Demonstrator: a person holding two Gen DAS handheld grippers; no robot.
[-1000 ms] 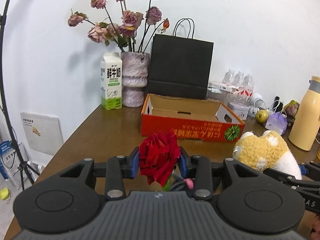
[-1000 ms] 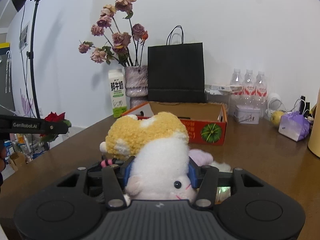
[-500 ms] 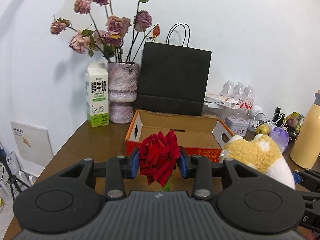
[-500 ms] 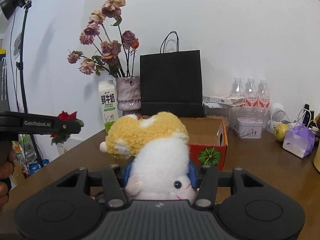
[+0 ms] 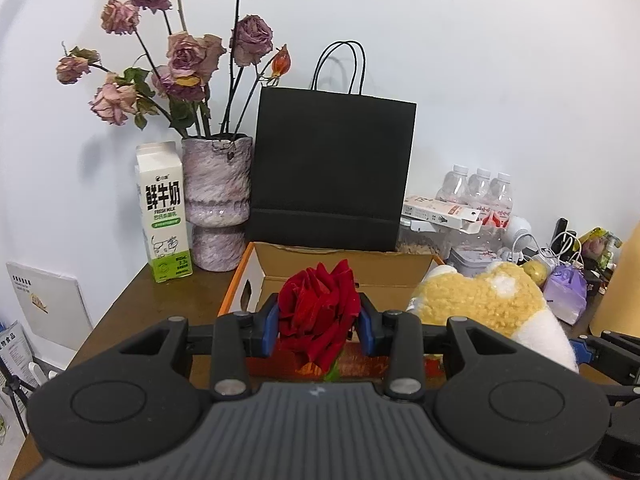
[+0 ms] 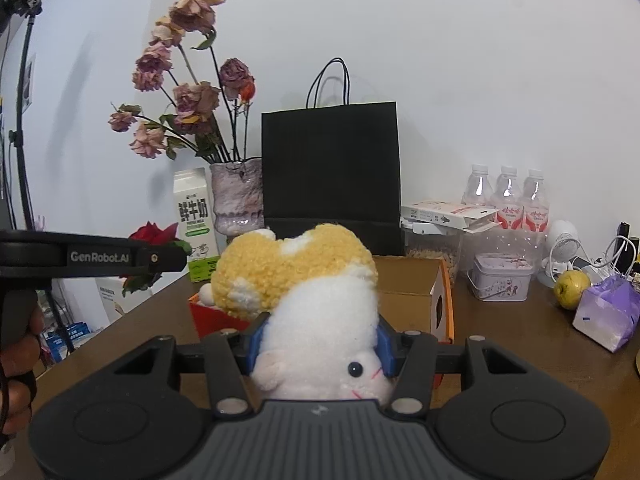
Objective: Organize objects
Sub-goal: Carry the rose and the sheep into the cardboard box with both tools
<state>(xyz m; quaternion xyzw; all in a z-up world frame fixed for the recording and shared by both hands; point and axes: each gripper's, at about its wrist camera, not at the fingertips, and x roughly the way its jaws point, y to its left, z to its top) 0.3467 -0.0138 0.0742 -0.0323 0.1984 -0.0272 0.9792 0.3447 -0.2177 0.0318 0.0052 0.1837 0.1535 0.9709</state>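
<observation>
- Carrying step, by the look of it: left gripper pinching a red rose by the bloom, held in the air just before the cardboard box.
- Right gripper clamped on a plush toy, likewise aloft in front of the box.
- Next, probably: moving each over the box's open top, lowering, then spreading the jaws.
- Rose: deep red, layered petals, green stem below.
- Toy: fluffy, yellow and white, one bead eye showing.

Milk carton beside vase of dried roses; black paper bag; water bottles; apple.
</observation>
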